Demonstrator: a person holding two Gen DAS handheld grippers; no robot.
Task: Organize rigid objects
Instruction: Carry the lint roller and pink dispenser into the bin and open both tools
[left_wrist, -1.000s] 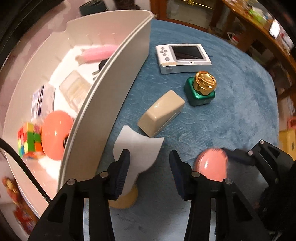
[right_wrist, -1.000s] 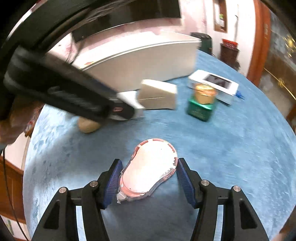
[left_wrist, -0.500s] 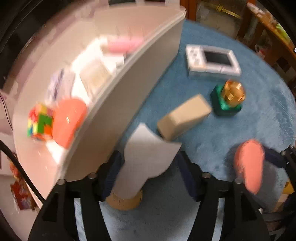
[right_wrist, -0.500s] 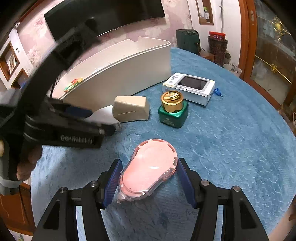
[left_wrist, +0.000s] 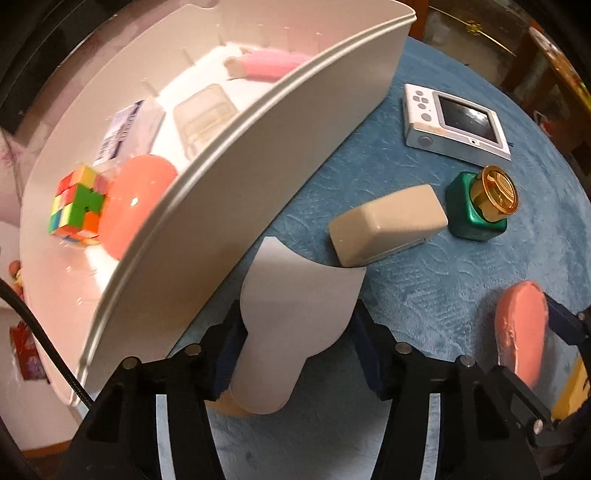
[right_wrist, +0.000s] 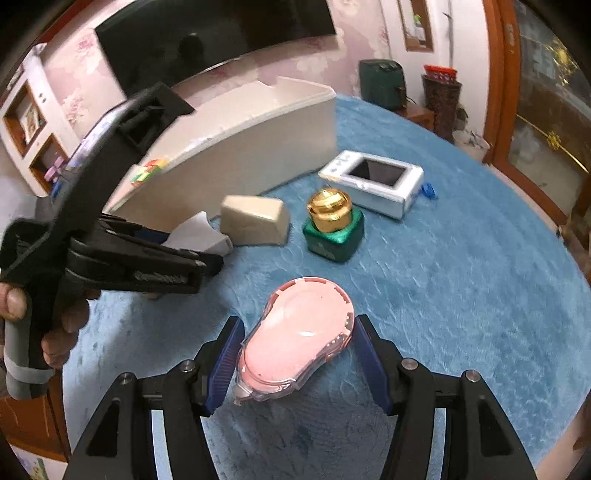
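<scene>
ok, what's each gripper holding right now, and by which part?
Left gripper: white scraper, clamped across its blade sides. Right gripper: pink correction tape dispenser, held by its two narrow edges.

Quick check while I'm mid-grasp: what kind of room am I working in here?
Most likely a home living room. The work surface is a round table with a blue cloth, a large dark TV screen hangs on floral wallpaper behind it, and a wood-framed glass door stands to the right.

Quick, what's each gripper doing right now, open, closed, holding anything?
Left gripper: closed on the white scraper, lifted beside the bin.
Right gripper: closed on the pink tape dispenser, held above the blue cloth.
</scene>
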